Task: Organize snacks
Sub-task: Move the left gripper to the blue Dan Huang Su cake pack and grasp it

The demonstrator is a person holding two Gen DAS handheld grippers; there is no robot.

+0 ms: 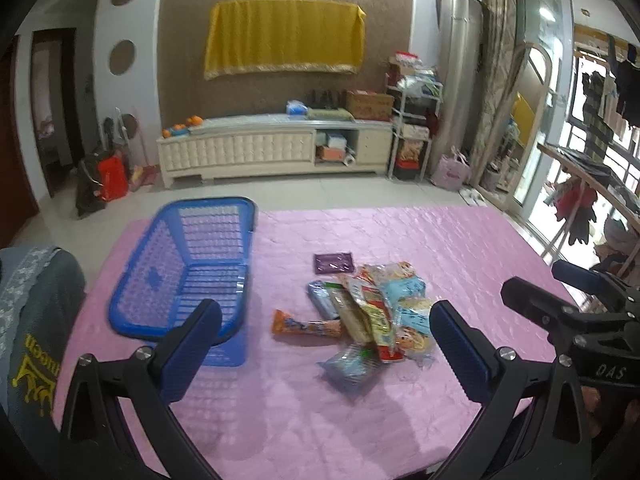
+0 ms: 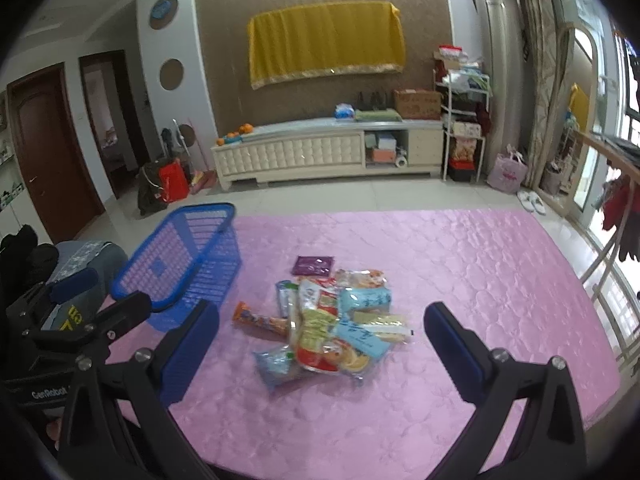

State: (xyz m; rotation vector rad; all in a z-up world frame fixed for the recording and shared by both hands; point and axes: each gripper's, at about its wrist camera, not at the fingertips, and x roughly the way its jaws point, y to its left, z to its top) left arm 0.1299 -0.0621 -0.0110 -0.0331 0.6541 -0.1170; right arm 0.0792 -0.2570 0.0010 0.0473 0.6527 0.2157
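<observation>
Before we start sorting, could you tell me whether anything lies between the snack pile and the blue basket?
Nothing visible does. The snack pile sits right of the blue basket, with only bare pink tablecloth between them. The orange packet lies nearest the basket. Both the left gripper and right gripper hover open.

basket (image 1: 188, 276) on table (image 1: 460, 240), left | snack pile (image 1: 368, 316) right of basket | cabinet (image 1: 276, 148) behind table

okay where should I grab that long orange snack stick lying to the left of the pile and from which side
Grip the orange snack stick near its free left end, coming straight down from above with the left gripper, fingers across its narrow width. It lies flat on the pink tablecloth, and its right end is tucked against the snack pile, so the left end is probably the easier hold.
</observation>
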